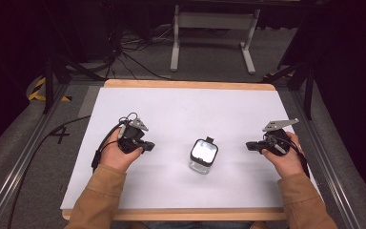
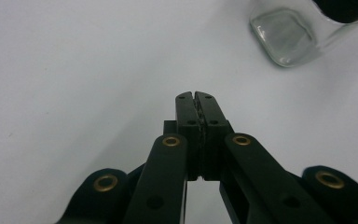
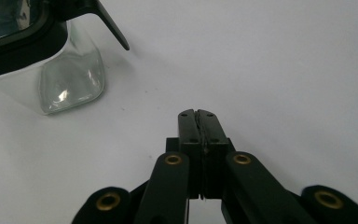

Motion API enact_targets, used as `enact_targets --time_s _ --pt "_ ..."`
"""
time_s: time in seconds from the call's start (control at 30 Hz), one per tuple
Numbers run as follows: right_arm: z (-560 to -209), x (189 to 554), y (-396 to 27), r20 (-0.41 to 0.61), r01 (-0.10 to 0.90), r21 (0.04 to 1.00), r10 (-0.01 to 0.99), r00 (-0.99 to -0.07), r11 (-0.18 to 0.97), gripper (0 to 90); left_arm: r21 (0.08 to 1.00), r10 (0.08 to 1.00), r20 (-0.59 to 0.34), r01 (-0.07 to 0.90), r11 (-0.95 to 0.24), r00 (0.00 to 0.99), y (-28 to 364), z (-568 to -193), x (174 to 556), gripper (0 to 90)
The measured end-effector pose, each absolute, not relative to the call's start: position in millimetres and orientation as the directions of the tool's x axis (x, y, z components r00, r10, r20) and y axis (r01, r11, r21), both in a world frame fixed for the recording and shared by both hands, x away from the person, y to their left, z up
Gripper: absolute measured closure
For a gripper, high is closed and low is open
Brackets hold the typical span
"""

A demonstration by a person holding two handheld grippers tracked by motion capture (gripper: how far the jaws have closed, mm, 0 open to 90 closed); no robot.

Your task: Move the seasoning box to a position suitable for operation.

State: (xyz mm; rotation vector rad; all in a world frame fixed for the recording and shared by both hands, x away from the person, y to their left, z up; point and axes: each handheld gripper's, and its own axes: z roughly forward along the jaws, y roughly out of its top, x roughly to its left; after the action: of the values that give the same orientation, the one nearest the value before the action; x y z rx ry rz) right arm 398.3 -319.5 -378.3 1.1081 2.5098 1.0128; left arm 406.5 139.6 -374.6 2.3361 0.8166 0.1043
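The left claw (image 1: 148,146) is seen in the high view resting low over the white surface (image 1: 181,109), held in the person's left hand (image 1: 119,153), and its jaws are pressed together with nothing between them, as is made plain in the left gripper view, where the two black pads meet along a single seam. The right claw (image 1: 250,145) is held the same way in the right hand (image 1: 282,155): jaws closed flat on each other, empty, tips turned inward toward the middle of the surface.

Between the two, nearer the right claw than the left, a small clear glass jar (image 1: 203,155) is stood upright on the surface, touched by neither claw. It is capped by a black-framed lid (image 1: 204,150) whose clear centre catches the light. The two claws are judged to be parked on either side so that the jar can be approached from both flanks, one side to steady the glass body and the other to work the lid.

The jar's long axis is taken to run vertically, base down and lid up, though the body is squat and rounded-square in plan. A small black tab (image 1: 210,140) on the lid is pointed away from the person, toward the far edge of the surface. In the right gripper view the tab (image 3: 113,28) is seen jutting out past the glass wall (image 3: 72,79), free and well apart from the closed jaws. In the left gripper view the jar (image 2: 286,39) is seen ahead and to one side.
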Motion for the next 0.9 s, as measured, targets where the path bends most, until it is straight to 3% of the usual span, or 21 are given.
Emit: enact_targets --time_s 0.9 --pt "-383.1 386.8 -327.9 0.089 0.573 0.675 0.720 -0.689 0.465 90.0 0.602 0.485 -0.158 0.473 -0.643 0.860 63.0 -394.6 414.5 89.7"
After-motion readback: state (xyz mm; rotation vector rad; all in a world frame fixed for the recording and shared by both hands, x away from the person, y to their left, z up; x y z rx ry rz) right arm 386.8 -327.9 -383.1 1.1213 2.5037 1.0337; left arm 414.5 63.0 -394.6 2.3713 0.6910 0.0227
